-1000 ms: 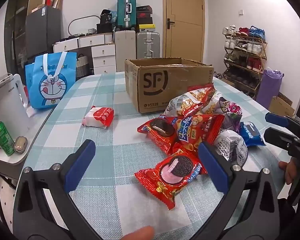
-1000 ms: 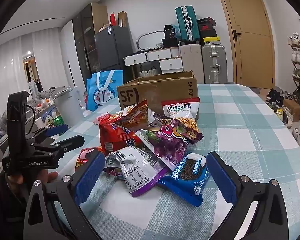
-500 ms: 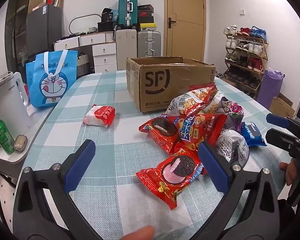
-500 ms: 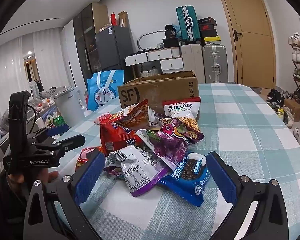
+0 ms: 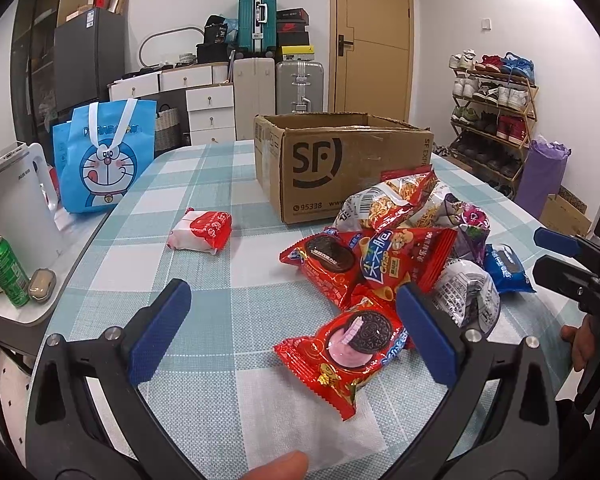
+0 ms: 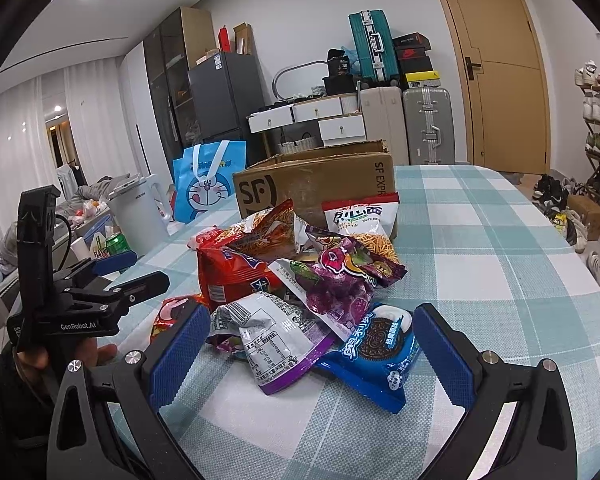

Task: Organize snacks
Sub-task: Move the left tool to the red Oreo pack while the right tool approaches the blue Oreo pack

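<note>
We cannot see inside the cardboard box; the snack pile hides its lower packets.

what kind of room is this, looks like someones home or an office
Most likely a lived-in home, a dining or entry area. A shoe rack full of shoes stands by the door, suitcases are stacked against the wall, and a checked tablecloth covers the table holding the snack pile.
</note>
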